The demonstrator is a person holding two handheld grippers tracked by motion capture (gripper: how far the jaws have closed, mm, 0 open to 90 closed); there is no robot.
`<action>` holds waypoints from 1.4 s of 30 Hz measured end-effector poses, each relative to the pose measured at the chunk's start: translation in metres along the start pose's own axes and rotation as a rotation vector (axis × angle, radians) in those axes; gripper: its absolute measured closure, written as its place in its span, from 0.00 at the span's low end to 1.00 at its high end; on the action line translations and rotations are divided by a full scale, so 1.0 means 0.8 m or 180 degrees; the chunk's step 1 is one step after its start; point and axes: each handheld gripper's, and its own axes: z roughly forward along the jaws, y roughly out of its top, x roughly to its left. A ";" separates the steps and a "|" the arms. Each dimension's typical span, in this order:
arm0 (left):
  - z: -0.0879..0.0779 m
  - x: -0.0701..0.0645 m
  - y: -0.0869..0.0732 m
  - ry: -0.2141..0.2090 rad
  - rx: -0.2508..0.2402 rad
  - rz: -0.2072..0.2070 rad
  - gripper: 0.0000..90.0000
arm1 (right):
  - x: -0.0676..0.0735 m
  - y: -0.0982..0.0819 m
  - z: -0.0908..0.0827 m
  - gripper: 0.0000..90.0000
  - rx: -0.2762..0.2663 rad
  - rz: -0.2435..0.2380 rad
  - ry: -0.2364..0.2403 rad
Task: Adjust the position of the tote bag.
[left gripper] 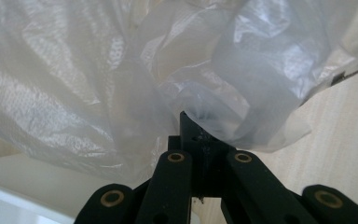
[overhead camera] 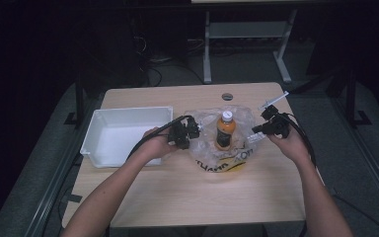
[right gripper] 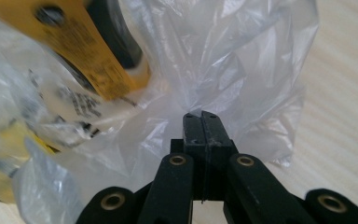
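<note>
A clear plastic bag [overhead camera: 237, 123] with yellow print lies at the table's middle, with an orange bottle [overhead camera: 225, 131] with a white cap standing inside it. My left gripper [overhead camera: 191, 129] is shut on the bag's left edge. Up close, its jaws pinch the thin film of the bag [left gripper: 121, 84], with the left gripper [left gripper: 193, 121] partly wrapped in it. My right gripper [overhead camera: 257, 129] is shut on the bag's right edge. In the right gripper view, the right gripper [right gripper: 201, 116] clamps the bag [right gripper: 233, 60], and the bottle [right gripper: 88, 51] shows through the film at upper left.
A white rectangular bin [overhead camera: 103, 148] stands on the table left of the bag, close to my left hand. A small round grommet [overhead camera: 227, 96] sits near the table's far edge. A white object [overhead camera: 273, 101] lies at the far right corner.
</note>
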 end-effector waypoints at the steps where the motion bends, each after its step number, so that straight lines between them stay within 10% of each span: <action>1: 0.002 0.000 0.000 -0.0013 0.0017 -0.0009 1.00 | -0.002 -0.005 0.005 1.00 0.0045 0.0017 0.0016; 42: 0.029 -0.025 -0.011 -0.0301 0.0196 0.0075 1.00 | 0.000 -0.058 0.021 1.00 0.0219 0.0121 0.0165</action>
